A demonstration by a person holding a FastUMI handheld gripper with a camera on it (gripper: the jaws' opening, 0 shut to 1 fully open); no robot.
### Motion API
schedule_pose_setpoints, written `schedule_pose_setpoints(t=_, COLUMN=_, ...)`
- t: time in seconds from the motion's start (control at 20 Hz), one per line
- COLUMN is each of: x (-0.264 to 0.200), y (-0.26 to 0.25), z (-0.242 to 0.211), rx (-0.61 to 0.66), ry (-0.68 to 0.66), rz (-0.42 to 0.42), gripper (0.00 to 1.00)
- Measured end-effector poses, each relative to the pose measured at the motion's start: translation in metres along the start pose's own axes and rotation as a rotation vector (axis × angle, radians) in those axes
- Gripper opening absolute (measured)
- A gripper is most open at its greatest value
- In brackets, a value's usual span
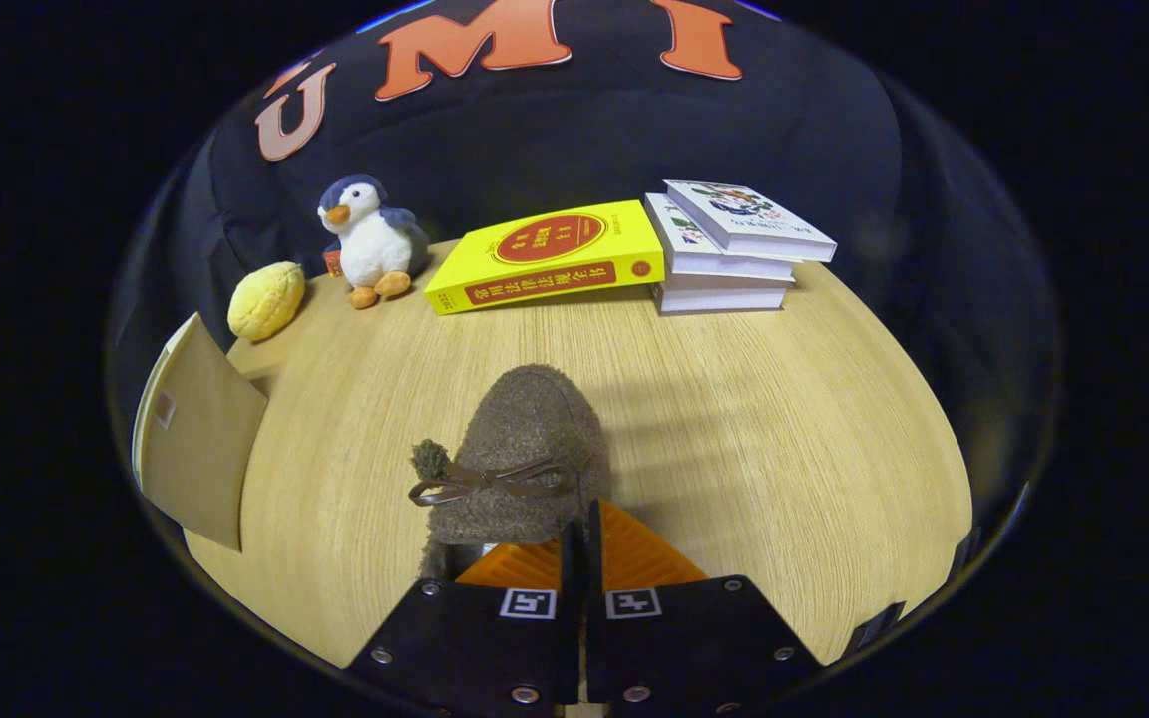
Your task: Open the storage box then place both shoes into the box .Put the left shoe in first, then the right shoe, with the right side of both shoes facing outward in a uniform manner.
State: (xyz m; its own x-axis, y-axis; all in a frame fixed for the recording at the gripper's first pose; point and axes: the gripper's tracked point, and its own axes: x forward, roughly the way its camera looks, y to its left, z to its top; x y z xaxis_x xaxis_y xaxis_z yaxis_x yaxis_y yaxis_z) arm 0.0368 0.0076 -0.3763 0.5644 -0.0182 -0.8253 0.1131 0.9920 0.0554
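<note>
A brown fuzzy shoe (525,439) with a thin bow across its top points away from me, toe toward the back of the wooden table (794,429). My gripper (582,543) is shut on the shoe's rear rim, the two fingers pressed almost together with the thin edge pinched between them. The shoe's heel end is hidden behind the fingers. Whether the sole touches the table I cannot tell. The tan storage box (197,439) stands to the left of the shoe at the table's edge, with a flat panel facing me.
Along the back stand a plush penguin (370,239), a yellow bun-shaped toy (266,299), a slanted yellow book (547,255) and a stack of white books (734,254). Bare wood lies to the right of the shoe.
</note>
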Motion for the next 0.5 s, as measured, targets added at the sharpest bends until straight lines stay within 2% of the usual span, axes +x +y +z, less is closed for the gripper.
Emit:
schedule_pose_setpoints(t=0.25, x=-0.04, y=0.051, z=0.029, rx=-0.001, ry=-0.03, rz=0.024, gripper=0.04)
schedule_pose_setpoints(t=0.5, x=-0.069, y=0.131, z=0.046, rx=-0.018, ry=-0.025, rz=0.108, gripper=0.04)
